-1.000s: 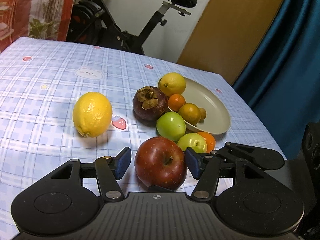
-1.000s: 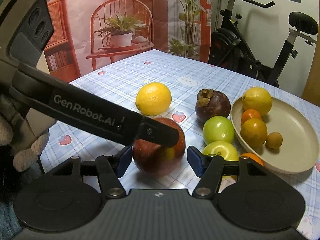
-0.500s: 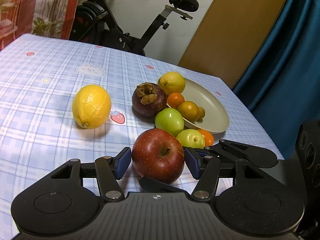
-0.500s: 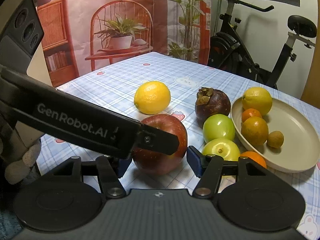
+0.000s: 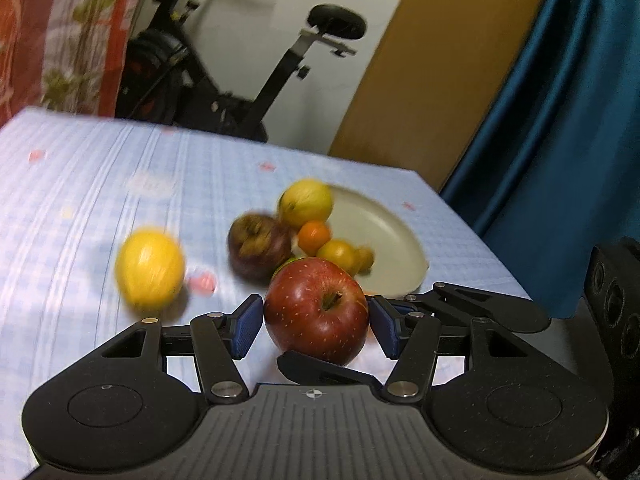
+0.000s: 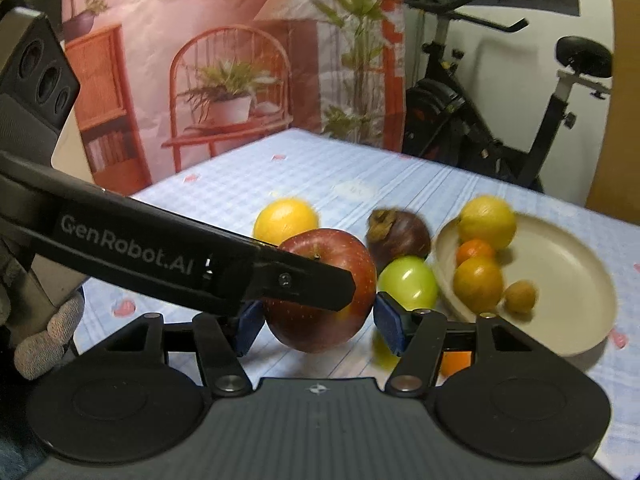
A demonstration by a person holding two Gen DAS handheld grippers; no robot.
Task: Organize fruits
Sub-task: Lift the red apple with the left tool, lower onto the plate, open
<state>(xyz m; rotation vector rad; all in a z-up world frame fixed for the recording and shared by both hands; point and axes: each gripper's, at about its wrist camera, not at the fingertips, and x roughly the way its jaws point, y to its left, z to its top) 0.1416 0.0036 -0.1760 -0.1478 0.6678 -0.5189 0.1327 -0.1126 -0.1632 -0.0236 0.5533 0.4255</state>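
The red apple sits low in the centre of both wrist views, raised off the checked tablecloth and clamped from four sides: the left gripper has its blue pads against the apple's flanks, and the right gripper pinches the same fruit across its own pads. In the right wrist view the left gripper's black finger runs in from the left edge and covers the apple's upper front; in the left wrist view a black fingertip of the right gripper lies under the apple. Behind the apple, mid-frame and blurred, stand a loose lemon, a dark mangosteen and a green fruit. The beige plate, right of centre, holds a second lemon, a small orange, a yellow-orange fruit and a small brown fruit. An exercise bike stands beyond the table's far edge. A gloved hand shows at lower left.
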